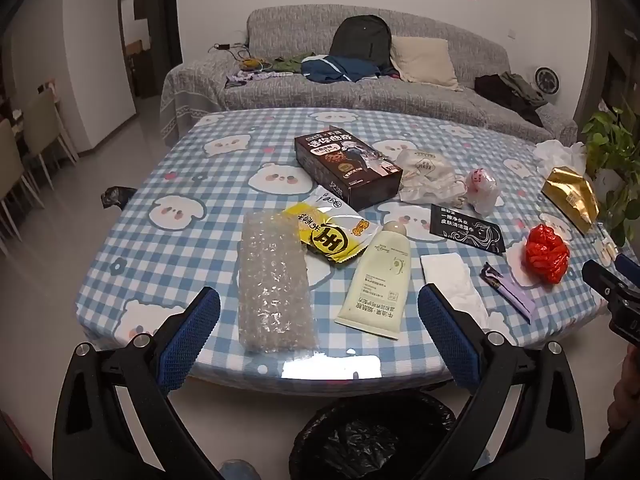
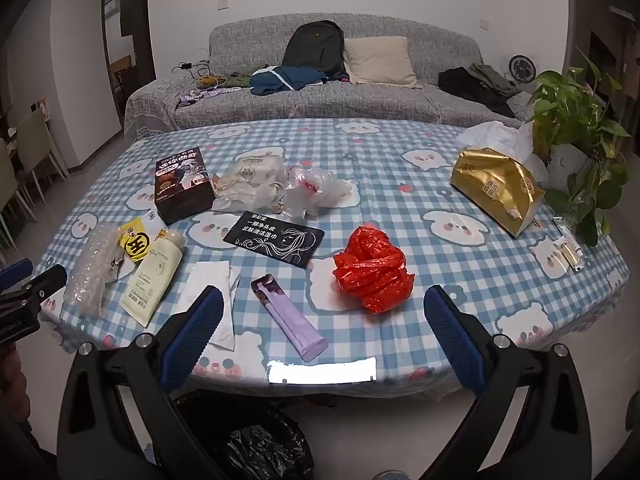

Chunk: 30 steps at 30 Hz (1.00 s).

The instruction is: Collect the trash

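Nearest the lens we find the left gripper [image 1: 319, 320], jaws spread wide and holding nothing, poised over the near table edge. Below it, at the bottom centre of the frame, stands the bin with a black liner [image 1: 372, 436].

The trash lies scattered on the checked tablecloth [image 1: 168, 248]. Between the blue pads, in the lower centre of the left view, lies the bubble wrap [image 1: 274, 282], long axis running away from the camera. Just to its right the cream tube [image 1: 378, 278] points its cap to the far side and its crimped end toward us, tilted slightly right. Its cap end touches or overlaps the yellow snack wrapper [image 1: 334, 232]. Further up sits the dark box [image 1: 348, 166], angled toward the lower right.

The right gripper [image 2: 324, 324] is likewise wide open and empty. Between its pads the purple packet [image 2: 288, 316] runs diagonally from upper left to lower right, its end near the table edge. The red plastic bag [image 2: 374, 270] sits crumpled to its right, with no clear axis. The white tissue [image 2: 214, 300] lies at lower left, the black sachet [image 2: 274, 238] above centre.

We judge these risks: bubble wrap and bag are soft and may slip or spring from a shallow grip; flat sachet and tissue offer little edge to pinch; a sweep may push the purple packet off the table, missing the bin; the two grippers work close together and could collide.
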Available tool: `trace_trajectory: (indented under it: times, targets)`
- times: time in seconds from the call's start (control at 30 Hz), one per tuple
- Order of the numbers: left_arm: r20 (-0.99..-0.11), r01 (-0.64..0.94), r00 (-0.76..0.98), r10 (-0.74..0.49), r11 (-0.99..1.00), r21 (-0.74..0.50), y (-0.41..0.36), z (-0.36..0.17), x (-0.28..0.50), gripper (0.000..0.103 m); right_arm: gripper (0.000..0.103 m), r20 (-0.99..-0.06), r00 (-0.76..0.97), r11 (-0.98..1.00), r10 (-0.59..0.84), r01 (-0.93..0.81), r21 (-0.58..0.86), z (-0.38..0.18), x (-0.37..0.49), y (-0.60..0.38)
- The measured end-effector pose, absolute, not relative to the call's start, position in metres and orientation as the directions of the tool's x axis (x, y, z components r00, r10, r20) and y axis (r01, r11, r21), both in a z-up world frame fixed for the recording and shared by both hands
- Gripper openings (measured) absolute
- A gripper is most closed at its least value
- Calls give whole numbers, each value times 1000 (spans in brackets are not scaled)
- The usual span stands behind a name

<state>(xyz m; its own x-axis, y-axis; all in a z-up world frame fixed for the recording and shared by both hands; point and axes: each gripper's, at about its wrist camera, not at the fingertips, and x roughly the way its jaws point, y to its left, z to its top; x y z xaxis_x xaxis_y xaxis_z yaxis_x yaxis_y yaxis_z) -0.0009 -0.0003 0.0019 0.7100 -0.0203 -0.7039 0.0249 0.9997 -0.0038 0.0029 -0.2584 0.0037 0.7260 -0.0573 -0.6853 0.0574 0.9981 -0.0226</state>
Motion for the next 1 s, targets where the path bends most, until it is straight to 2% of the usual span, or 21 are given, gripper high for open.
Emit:
trace_trajectory:
  times: [1.0]
  targets:
    - [-715,34,697,-46,999,-31,6,-3,2,97,96,-686,727,999,-40,39,-17,3,3,-251]
